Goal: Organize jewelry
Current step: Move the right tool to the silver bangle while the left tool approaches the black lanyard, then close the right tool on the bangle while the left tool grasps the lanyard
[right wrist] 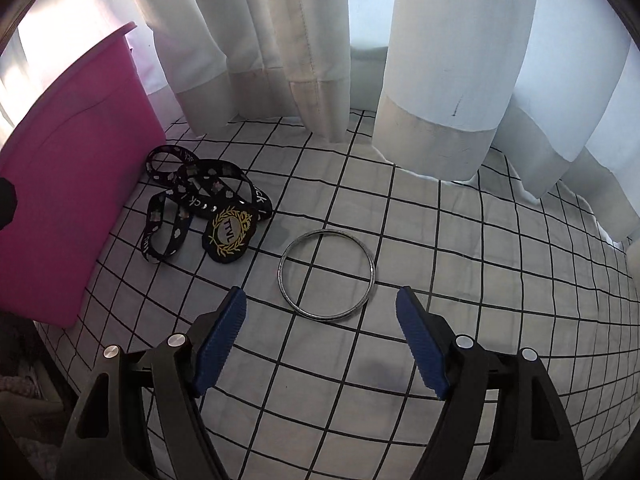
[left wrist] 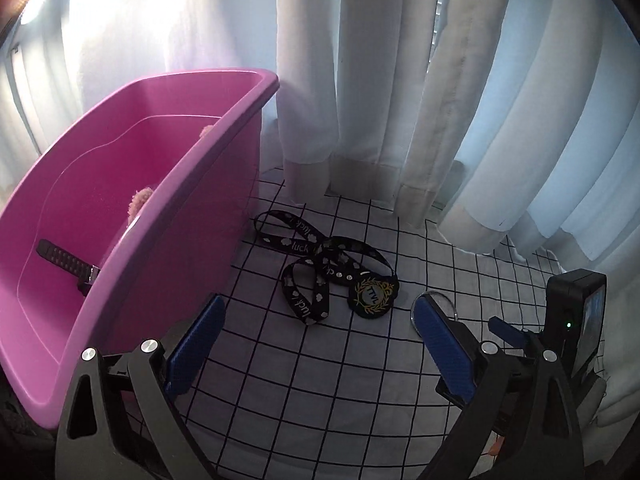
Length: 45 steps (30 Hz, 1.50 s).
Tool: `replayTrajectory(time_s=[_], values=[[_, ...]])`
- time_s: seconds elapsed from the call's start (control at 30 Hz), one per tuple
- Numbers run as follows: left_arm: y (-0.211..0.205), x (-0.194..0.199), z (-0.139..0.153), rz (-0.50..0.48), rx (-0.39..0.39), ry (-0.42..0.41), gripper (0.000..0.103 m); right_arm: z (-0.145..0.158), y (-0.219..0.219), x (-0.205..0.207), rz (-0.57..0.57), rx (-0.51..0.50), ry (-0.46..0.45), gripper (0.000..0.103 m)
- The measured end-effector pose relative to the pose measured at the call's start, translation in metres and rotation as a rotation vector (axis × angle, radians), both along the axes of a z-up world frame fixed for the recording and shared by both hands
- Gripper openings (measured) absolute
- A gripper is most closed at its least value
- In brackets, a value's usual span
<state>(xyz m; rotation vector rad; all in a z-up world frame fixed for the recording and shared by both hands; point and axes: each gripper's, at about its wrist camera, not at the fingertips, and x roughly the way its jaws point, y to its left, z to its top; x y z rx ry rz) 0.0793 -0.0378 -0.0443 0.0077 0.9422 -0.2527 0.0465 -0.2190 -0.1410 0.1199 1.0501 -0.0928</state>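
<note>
A silver bangle (right wrist: 327,275) lies flat on the checked cloth, just ahead of my open, empty right gripper (right wrist: 320,304). A black lanyard with a round badge (right wrist: 200,200) lies to its left, beside the pink tub (right wrist: 76,184). In the left wrist view the pink tub (left wrist: 248,92) holds a black watch strap (left wrist: 66,262) and a pink fluffy item (left wrist: 140,200). The lanyard (left wrist: 320,272) lies right of the tub. My left gripper (left wrist: 316,312) is open and empty above the cloth, with the bangle (left wrist: 440,300) partly hidden behind its right finger.
White curtains (right wrist: 320,60) hang along the far edge of the checked cloth (right wrist: 480,280). The right gripper's body and camera (left wrist: 576,320) show at the right of the left wrist view. Dark clutter lies at the lower left edge.
</note>
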Motion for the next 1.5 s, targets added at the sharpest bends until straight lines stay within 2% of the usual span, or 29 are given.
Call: replayTrajectory(time_s=[0.2, 0.57, 0.67, 0.97, 1.2, 1.5], values=[[-0.008, 0.019, -0.034, 0.015, 0.039, 0.047, 0.094, -0.025, -0.004, 0.017, 0.0, 0.002, 0.025, 0.074], [-0.023, 0.043, -0.062, 0.009, 0.072, 0.069, 0.094, -0.051, 0.007, 0.032, 0.027, -0.081, 0.05, 0.074], [-0.026, 0.05, -0.072, 0.01, 0.074, 0.083, 0.094, -0.054, -0.001, 0.031, 0.013, -0.037, 0.042, 0.075], [-0.04, 0.07, -0.101, 0.016, 0.086, 0.133, 0.094, -0.056, -0.023, 0.028, -0.031, -0.062, 0.032, 0.077], [-0.063, 0.077, -0.105, -0.057, 0.071, 0.127, 0.094, -0.057, -0.031, 0.026, -0.038, -0.064, 0.022, 0.081], [-0.08, 0.095, -0.135, -0.098, 0.105, 0.203, 0.094, -0.058, -0.029, 0.028, -0.046, -0.068, 0.011, 0.083]])
